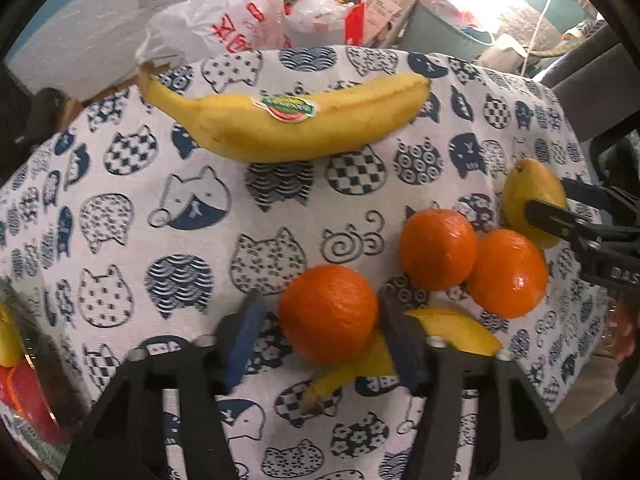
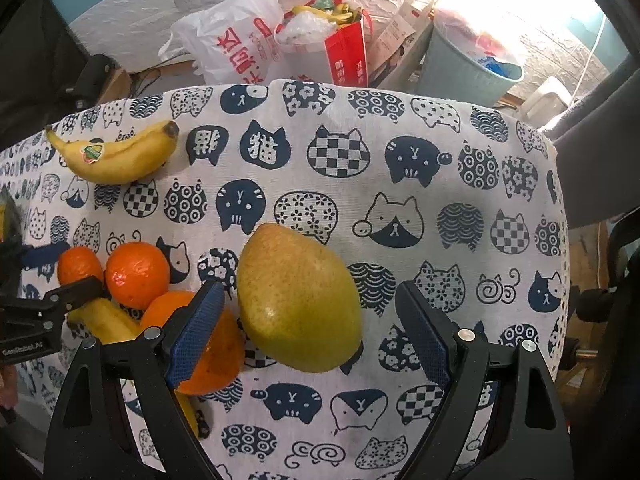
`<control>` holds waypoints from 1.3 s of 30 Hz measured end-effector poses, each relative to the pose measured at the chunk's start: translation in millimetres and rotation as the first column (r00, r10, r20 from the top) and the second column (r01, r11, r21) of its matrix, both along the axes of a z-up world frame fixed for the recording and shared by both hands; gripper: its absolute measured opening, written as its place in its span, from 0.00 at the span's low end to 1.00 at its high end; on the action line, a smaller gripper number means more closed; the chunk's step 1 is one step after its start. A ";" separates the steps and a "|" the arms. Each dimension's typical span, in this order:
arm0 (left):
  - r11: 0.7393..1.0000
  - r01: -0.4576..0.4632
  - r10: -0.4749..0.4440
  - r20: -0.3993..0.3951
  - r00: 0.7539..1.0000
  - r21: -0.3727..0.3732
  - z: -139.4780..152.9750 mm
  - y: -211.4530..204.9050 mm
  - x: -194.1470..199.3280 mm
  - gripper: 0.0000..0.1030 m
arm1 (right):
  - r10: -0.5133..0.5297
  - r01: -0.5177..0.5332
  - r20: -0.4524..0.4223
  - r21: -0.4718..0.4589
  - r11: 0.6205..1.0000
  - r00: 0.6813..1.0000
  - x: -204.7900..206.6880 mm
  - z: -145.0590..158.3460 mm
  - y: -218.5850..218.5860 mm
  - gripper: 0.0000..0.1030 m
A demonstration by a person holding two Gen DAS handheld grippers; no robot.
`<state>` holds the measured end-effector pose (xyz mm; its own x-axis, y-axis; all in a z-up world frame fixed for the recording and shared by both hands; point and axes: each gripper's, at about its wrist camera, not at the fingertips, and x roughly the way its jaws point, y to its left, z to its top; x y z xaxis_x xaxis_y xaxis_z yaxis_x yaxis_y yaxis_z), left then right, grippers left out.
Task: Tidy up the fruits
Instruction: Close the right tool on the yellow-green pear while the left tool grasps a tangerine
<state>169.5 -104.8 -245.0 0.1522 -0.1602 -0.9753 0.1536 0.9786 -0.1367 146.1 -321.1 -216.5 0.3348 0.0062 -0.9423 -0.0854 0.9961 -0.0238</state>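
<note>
My left gripper (image 1: pixel 320 320) points down over an orange (image 1: pixel 328 314) that sits between its fingers on the cat-print cloth (image 1: pixel 132 160). The right pad touches the orange; a strip of cloth shows between the fruit and the left pad, so it is open. A small banana (image 1: pixel 460 332) lies partly under that gripper. Two more oranges (image 1: pixel 438 248) (image 1: pixel 508 272) lie touching to the right. A big stickered banana (image 1: pixel 288 120) lies farther back. My right gripper (image 2: pixel 308 288) stands open astride a yellow-green pear (image 2: pixel 298 300), with wide gaps on both sides.
The cloth ends at the table's far edge (image 2: pixel 360 88). Behind it stand a white plastic bag (image 2: pixel 232 40), a red bag (image 2: pixel 344 52) and a pale blue bin (image 2: pixel 468 64). A container with red and yellow fruit (image 1: pixel 24 380) shows at the left edge.
</note>
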 end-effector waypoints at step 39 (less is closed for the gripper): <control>0.999 0.040 -0.046 0.201 0.978 0.031 81.3 23.3 -49.3 0.48 | 0.047 -0.049 0.124 0.014 0.999 0.991 -35.9 49.5 42.9 0.64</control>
